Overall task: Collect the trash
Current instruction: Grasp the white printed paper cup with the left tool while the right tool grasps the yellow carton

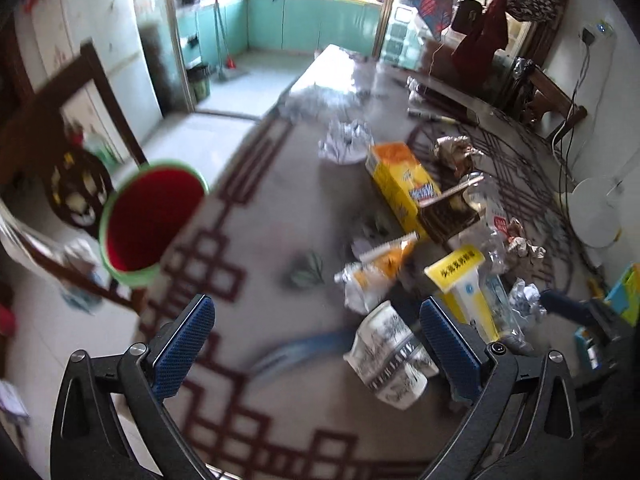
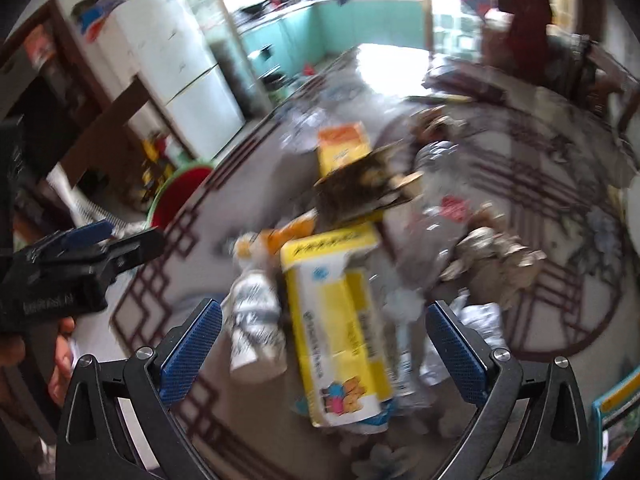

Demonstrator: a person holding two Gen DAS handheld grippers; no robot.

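Trash lies on a patterned table (image 1: 256, 208): a yellow-orange box (image 1: 400, 180), a yellow-and-white pack (image 1: 464, 288), a crumpled black-and-white wrapper (image 1: 388, 356), an orange snack bag (image 1: 376, 268) and crumpled paper (image 1: 344, 140). A red bin with a green rim (image 1: 152, 220) stands at the table's left edge. My left gripper (image 1: 316, 344) is open and empty above the table, left of the wrapper. My right gripper (image 2: 324, 348) is open and empty, with the yellow-and-white pack (image 2: 340, 328) between its fingers' line of sight. The view is blurred.
A dark wooden chair (image 1: 68, 140) stands behind the bin. A white fridge (image 2: 180, 64) is at the back left. A clear plastic bottle (image 2: 444, 208) and foil balls (image 1: 524, 300) lie on the right. The left gripper also shows in the right wrist view (image 2: 100, 248).
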